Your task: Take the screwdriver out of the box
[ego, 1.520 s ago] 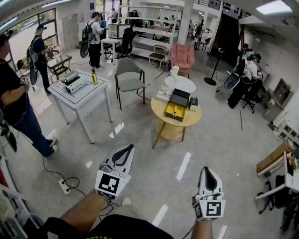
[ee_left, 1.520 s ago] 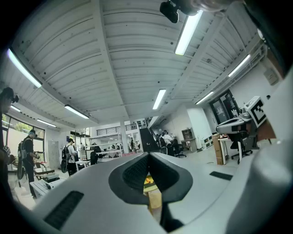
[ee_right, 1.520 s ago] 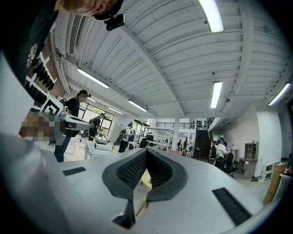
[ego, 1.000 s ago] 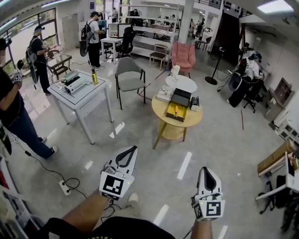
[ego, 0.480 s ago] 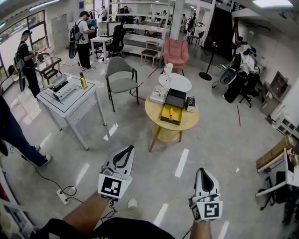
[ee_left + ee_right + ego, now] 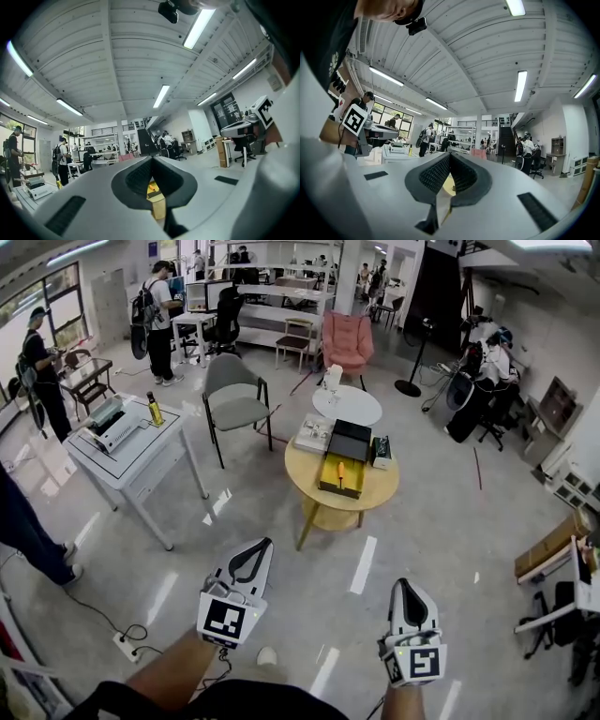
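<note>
An open box (image 6: 341,475) with a yellow inside and a black lid stands on a round wooden table (image 6: 375,491) some way ahead of me. In it lies the screwdriver (image 6: 340,470) with an orange handle. My left gripper (image 6: 263,545) and right gripper (image 6: 409,584) are held level over the floor, well short of the table, both shut and empty. In the left gripper view the left gripper (image 6: 152,159) has its tips together, and the box (image 6: 154,193) and screwdriver (image 6: 152,187) show small through the gap behind them. The right gripper (image 6: 449,154) is also tip to tip.
A white table (image 6: 141,460) with a device and a bottle stands to the left, a grey chair (image 6: 234,395) behind it. A small white round table (image 6: 347,406) and a pink armchair (image 6: 347,338) lie beyond the wooden one. People stand at the left. A power strip (image 6: 125,645) lies on the floor.
I have walked forward: the wooden table and box sit nearer and lower in the head view. Both grippers came along, still shut. The person at the left edge has slid almost out of view.
</note>
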Tool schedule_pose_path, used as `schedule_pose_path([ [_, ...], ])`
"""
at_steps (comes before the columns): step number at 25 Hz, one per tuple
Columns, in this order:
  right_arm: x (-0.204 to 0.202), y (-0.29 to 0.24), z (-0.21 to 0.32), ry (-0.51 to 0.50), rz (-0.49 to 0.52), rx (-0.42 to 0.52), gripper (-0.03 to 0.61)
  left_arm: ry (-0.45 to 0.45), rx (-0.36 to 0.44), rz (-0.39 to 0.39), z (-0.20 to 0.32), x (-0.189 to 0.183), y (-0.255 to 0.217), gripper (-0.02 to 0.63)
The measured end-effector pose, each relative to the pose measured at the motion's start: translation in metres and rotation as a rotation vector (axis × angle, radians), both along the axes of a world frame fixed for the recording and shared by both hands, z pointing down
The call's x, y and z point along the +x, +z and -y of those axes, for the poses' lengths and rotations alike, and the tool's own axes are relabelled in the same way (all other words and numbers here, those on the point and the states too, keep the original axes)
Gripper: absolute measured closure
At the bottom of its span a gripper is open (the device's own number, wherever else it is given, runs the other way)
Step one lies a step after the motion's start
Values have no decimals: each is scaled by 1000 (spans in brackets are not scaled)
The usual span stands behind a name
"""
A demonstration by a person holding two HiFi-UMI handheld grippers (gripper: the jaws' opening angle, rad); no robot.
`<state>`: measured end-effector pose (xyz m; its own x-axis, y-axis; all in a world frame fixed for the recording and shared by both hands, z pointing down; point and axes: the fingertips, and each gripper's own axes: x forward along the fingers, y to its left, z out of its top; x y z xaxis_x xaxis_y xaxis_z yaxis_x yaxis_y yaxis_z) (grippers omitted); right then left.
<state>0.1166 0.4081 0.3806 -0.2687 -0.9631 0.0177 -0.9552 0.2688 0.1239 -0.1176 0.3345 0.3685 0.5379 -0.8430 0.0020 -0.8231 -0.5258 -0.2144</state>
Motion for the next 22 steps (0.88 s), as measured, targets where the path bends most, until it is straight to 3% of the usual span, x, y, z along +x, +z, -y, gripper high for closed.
schedule_pose_path([
  [22, -41, -7, 67, 44, -44, -15, 563, 71, -24, -40, 84, -36, 9, 601],
])
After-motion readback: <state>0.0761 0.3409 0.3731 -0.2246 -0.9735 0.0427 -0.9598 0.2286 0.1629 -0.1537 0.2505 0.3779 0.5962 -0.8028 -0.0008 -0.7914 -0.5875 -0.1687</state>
